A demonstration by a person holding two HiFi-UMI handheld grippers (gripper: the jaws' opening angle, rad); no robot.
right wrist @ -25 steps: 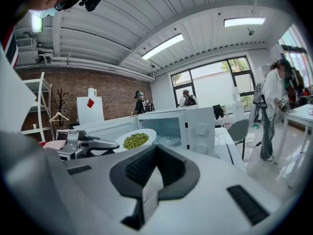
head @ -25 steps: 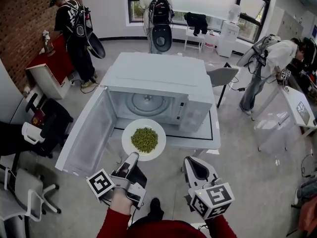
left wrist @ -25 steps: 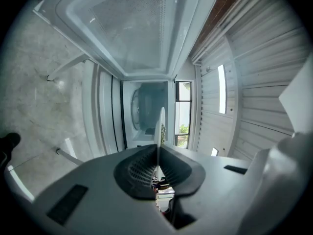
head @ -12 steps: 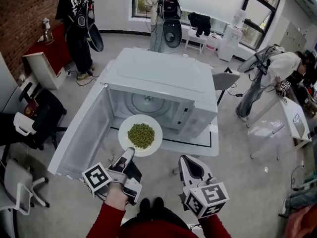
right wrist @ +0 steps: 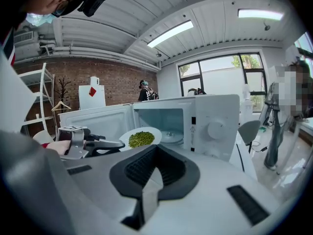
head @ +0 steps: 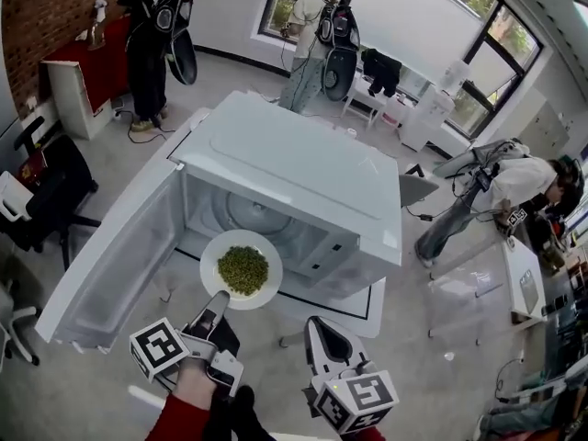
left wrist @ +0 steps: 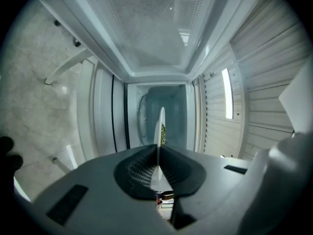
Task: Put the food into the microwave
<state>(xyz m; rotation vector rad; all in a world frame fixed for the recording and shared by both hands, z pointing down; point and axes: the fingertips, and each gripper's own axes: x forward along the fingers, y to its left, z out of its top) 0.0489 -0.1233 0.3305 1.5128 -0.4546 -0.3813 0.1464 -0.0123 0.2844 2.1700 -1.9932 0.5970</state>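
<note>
At microwave mouth, plate edges free.

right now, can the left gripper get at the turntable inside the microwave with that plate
Probably yes: the door stands swung wide, the turntable looks bare, and the left gripper, shut on the plate by its rim, is at the opening.

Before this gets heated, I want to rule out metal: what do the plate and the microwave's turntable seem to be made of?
Plate: looks like glazed white ceramic, possibly melamine. It is opaque and smooth with a thin edge, and no metallic trim shows.
Turntable: apparently clear glass. It is round and translucent, with a glossy sheen.
</note>
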